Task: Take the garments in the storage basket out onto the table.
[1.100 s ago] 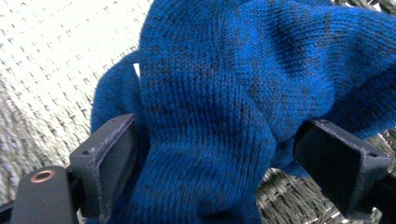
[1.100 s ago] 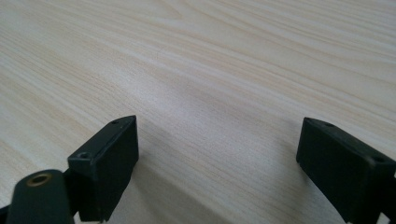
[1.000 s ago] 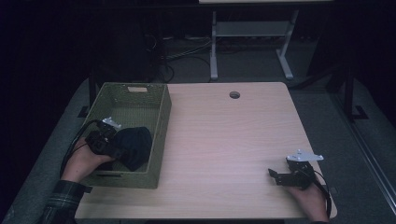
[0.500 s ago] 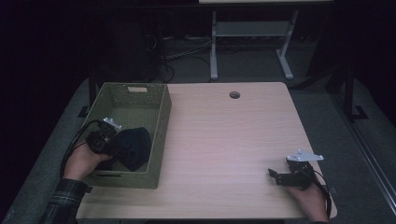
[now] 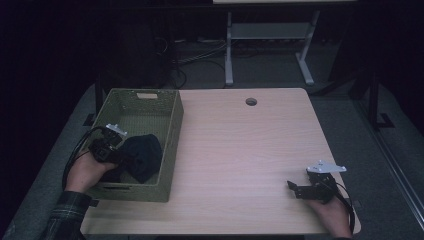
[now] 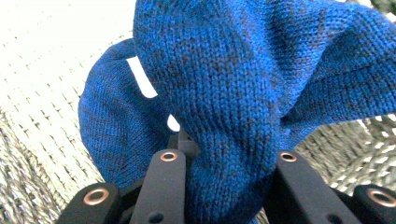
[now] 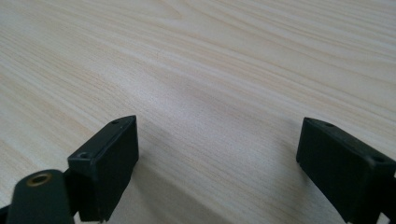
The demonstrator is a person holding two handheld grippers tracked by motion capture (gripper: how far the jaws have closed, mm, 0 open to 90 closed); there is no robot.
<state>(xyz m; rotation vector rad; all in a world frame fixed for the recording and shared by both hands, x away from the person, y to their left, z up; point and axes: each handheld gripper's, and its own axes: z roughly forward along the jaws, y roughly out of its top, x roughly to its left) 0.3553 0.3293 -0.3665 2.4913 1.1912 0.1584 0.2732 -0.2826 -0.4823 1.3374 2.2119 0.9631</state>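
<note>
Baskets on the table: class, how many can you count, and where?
1. A green basket stands at the table's left edge, holding a blue knitted cloth gripped by the left tongs.

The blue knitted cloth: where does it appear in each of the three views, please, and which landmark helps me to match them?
High view: the blue knitted cloth lies at lower left, inside the green woven basket, held at the left gripper.
Left gripper view: it fills the centre and top, pinched between the two black jaws.
Right gripper view: it is not in this picture, which looks across the wooden table.
Shared landmark: the basket's woven wall, behind the cloth.
</note>
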